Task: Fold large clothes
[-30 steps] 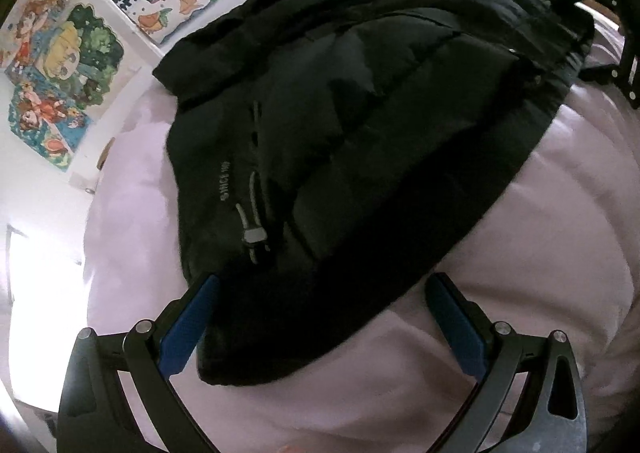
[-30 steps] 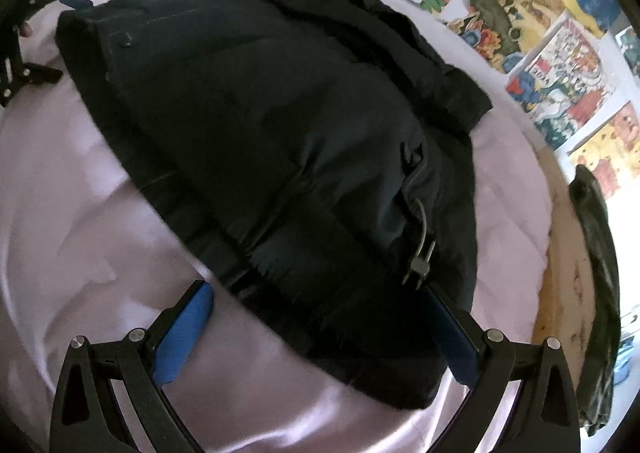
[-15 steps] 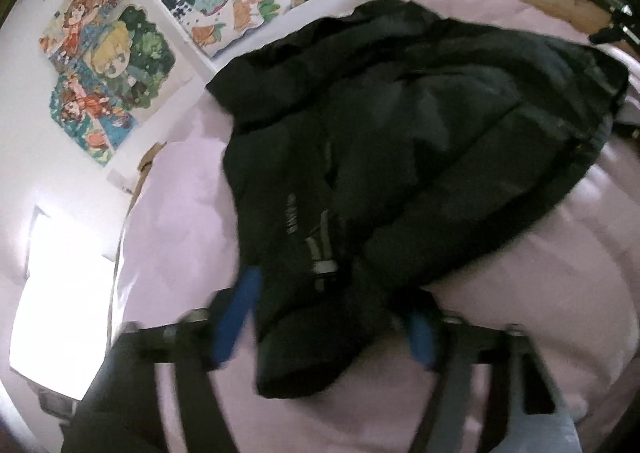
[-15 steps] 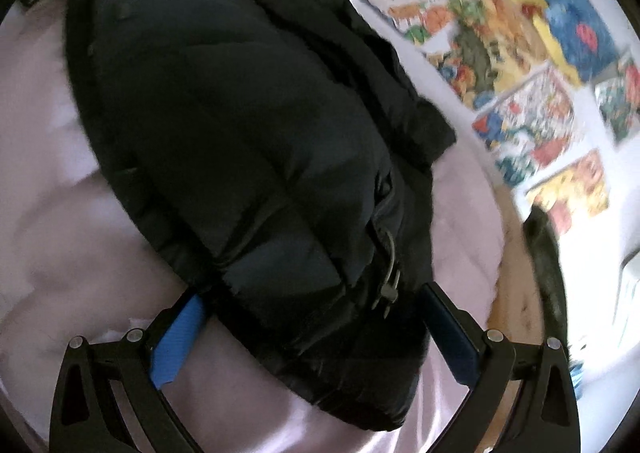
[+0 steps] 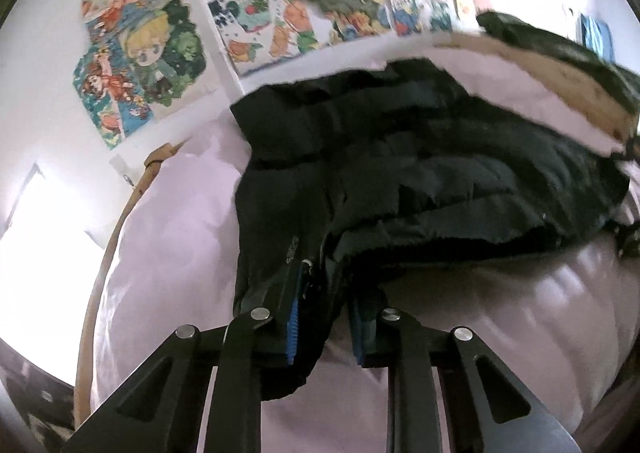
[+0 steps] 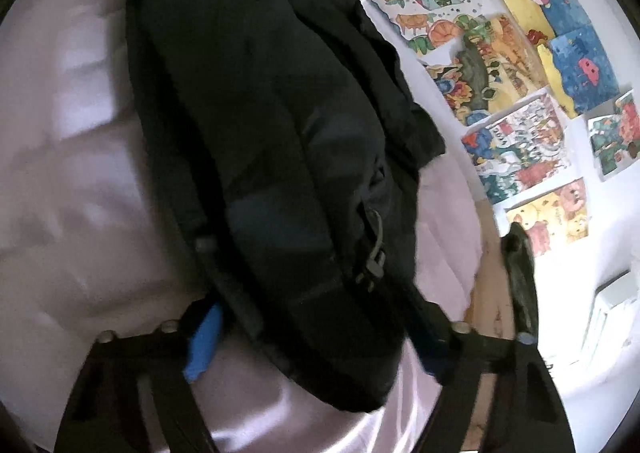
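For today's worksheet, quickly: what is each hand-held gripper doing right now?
Left hand-held gripper: closing, pinching the black jacket's edge.
Right hand-held gripper: closing around the jacket's other corner, grip not yet certain.

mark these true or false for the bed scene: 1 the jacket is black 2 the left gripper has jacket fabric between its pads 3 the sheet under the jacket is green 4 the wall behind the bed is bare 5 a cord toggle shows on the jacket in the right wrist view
1. True: the jacket is black and puffy.
2. True: the left gripper has the jacket's near corner between its blue pads, and its jaws are closing on it.
3. False: the sheet is pale pink.
4. False: colourful cartoon posters cover the wall.
5. True: a grey cord toggle hangs on the jacket near the right gripper, whose jaws are closing with fabric between them.
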{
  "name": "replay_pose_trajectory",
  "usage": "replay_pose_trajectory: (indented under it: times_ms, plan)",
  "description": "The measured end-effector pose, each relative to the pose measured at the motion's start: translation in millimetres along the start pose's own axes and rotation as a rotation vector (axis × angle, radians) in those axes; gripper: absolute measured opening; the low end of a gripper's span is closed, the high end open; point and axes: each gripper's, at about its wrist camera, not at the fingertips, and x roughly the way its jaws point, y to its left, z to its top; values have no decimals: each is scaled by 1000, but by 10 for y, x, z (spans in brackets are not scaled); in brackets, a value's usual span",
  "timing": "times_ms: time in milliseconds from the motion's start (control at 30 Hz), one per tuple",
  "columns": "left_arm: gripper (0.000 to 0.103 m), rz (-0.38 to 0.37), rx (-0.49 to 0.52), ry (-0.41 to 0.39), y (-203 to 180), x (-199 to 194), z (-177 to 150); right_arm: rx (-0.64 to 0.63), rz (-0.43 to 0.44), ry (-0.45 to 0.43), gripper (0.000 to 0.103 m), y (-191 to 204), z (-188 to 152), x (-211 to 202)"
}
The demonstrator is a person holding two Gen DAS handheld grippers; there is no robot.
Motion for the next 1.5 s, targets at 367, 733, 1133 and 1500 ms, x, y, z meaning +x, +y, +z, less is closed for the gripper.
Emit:
replay_pose_trajectory:
  times_ms: [367,733,1133,1500]
  plan:
    - [4,21,33,-78,-214,-366,27,252,49,-8,13,-555,-17,-130]
    - [3,-67,-182,-196,-251,-1167,-181,596,126,-87,11,-921,-282,-878]
    - [3,-105,-349,-291,-243,-1743,-322,726,73,-227,11,-934,-471,-1545]
    - [3,-53,-167,-258,-41,-1577,432,687,123,-227,11,-1516,-127,-1424]
